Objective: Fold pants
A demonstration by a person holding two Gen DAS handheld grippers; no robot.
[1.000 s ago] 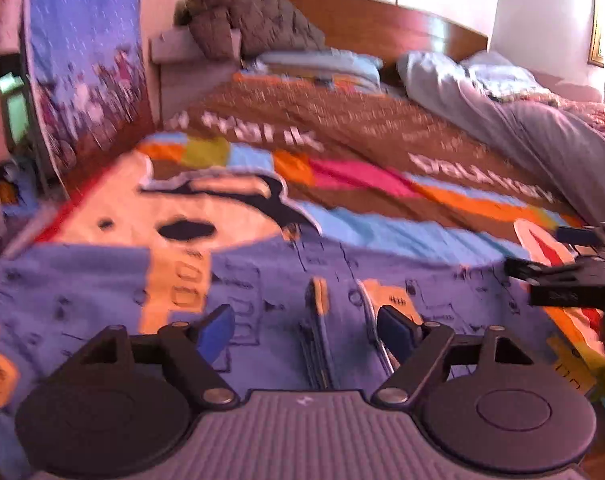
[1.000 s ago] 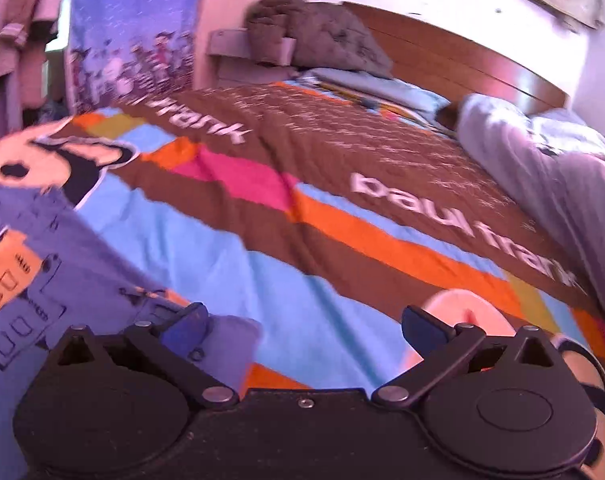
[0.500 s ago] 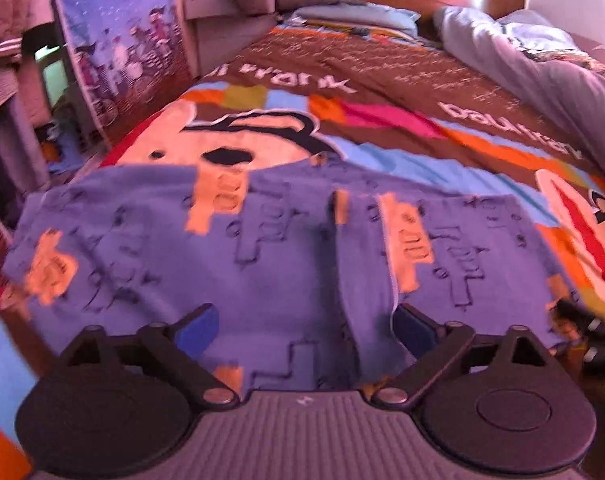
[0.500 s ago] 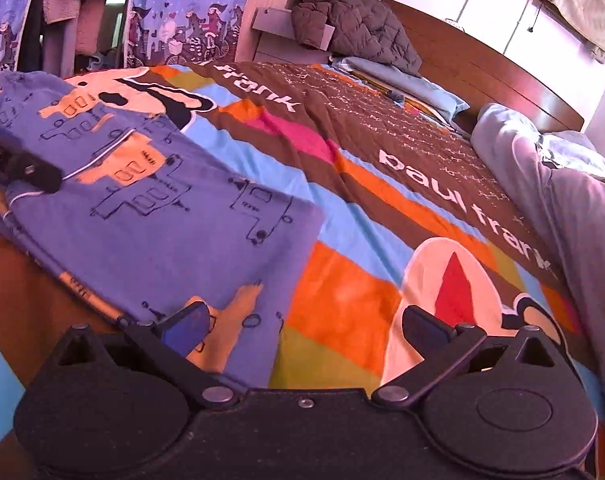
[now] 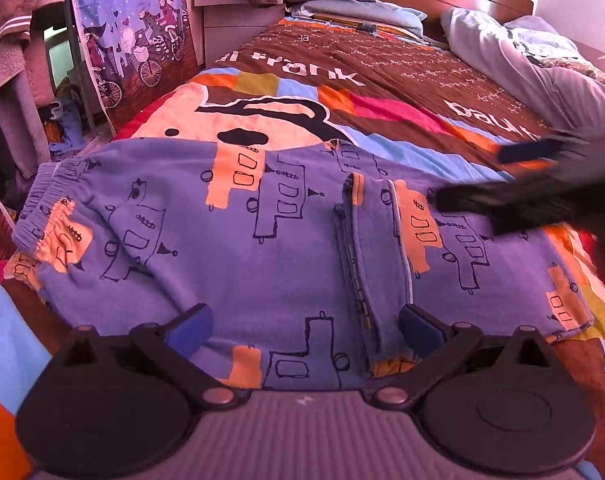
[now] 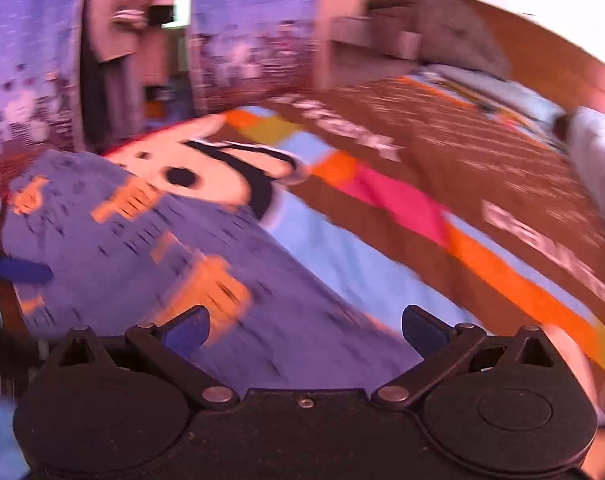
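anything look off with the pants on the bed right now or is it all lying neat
Mostly neat. The pants lie flat on the bedspread, but the folded-over leg ends leave a raised ridge mid-garment, and the elastic waistband is bunched at the left. Both grippers, left and right, are open and empty.

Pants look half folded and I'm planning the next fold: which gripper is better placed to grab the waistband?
Probably left. The waistband lies on the left gripper side, while the open right gripper hovers over the leg end.
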